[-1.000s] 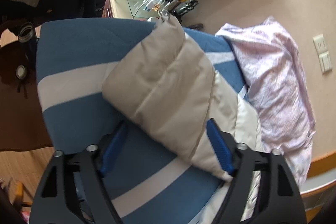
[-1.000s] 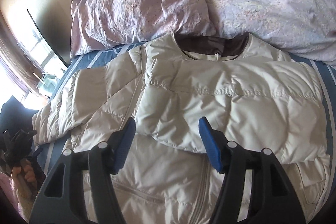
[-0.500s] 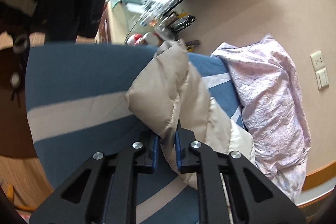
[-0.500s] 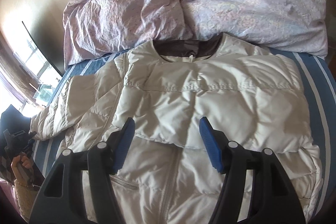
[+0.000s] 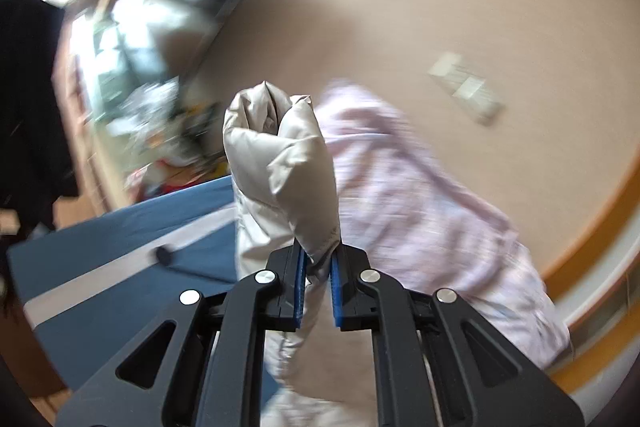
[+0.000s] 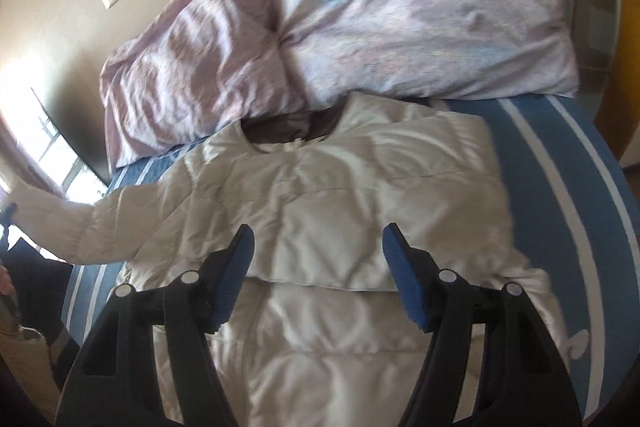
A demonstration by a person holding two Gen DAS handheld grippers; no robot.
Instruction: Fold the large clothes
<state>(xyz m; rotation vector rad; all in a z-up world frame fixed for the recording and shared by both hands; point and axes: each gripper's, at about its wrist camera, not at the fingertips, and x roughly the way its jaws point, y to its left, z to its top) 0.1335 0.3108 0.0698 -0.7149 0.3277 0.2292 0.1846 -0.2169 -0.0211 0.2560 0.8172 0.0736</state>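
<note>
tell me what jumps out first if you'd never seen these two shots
The cream puffer jacket lies spread across the blue striped bed, with one sleeve raised off it, pinched in the shut left gripper. Behind the jacket's collar sits a big rumpled lilac duvet against the wall. The right gripper hangs over the jacket's chest, jaws opening, nothing between them.

Left wrist view: cluttered shelf area [image 5: 160, 115] beside the window is motion-blurred; items unidentifiable. Right wrist view: cream quilted puffer jacket [image 6: 320, 195] hem cut off by bottom edge.
</note>
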